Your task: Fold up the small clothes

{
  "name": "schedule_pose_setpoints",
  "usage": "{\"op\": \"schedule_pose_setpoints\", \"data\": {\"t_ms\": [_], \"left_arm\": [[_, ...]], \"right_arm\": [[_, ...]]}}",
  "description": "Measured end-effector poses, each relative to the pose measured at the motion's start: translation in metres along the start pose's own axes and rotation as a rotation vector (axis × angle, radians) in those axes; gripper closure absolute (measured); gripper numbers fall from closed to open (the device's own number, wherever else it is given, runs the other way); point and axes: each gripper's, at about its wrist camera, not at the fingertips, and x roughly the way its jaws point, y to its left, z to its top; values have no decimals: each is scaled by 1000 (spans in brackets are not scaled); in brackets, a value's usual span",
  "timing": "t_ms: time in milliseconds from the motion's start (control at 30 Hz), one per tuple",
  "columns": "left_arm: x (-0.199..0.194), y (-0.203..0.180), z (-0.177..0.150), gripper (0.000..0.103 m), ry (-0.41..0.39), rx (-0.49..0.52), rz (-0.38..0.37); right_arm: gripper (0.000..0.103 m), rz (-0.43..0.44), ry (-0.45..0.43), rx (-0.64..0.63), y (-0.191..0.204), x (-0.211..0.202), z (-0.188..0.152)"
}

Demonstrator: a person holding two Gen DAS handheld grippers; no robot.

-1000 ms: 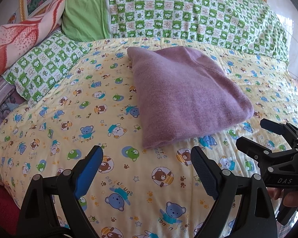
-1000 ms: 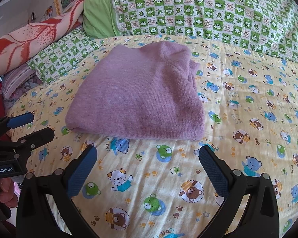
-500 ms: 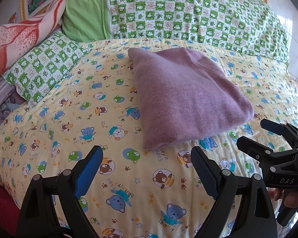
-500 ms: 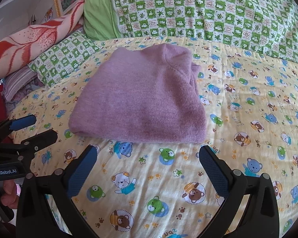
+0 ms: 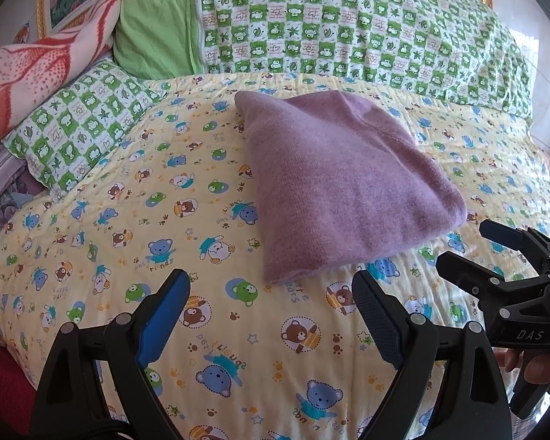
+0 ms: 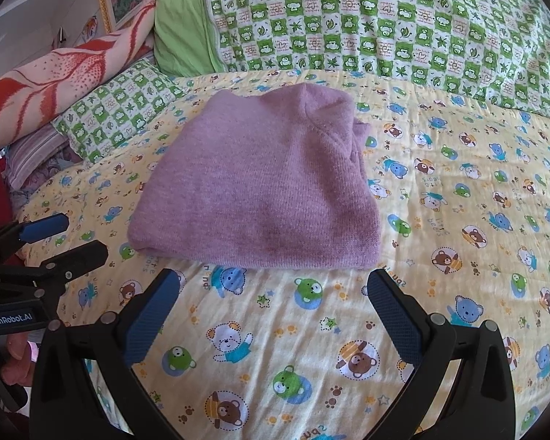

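A purple knitted sweater [image 5: 344, 179] [image 6: 260, 187] lies folded into a compact block on the yellow bear-print bed sheet [image 5: 128, 242] [image 6: 458, 220]. My left gripper [image 5: 271, 293] hovers open just short of the sweater's near left corner, nothing between its blue pads. My right gripper [image 6: 273, 293] is open too, a little in front of the sweater's near edge, empty. Each gripper appears in the other's view: the right one [image 5: 495, 245] at the right edge, the left one [image 6: 55, 238] at the left edge, both with fingers apart.
A green checked quilt [image 5: 348, 25] [image 6: 385, 25] is piled along the back of the bed. A green checked pillow [image 5: 80, 121] and a red-and-pink blanket [image 5: 36, 73] sit at the left. A hand [image 5: 542, 363] holds the right gripper's handle.
Both grippers have drifted slightly back from the sweater, which sits a little higher in each view. Both stay open and the sweater has not moved.
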Motion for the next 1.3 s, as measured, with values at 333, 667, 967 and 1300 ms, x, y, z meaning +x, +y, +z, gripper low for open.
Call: {"op": "schedule_pose_setpoints", "data": {"t_ms": [333, 667, 967, 1300], "left_arm": [[-2, 0, 6, 12, -14, 0, 0], [0, 0, 7, 12, -7, -2, -5], [4, 6, 12, 12, 4, -29, -8], [11, 3, 22, 12, 8, -37, -17]], "right_arm": [[1, 11, -22, 7, 2, -4, 9], [1, 21, -13, 12, 2, -2, 12], [1, 18, -19, 30, -1, -5, 18], [1, 8, -18, 64, -14, -3, 25]]}}
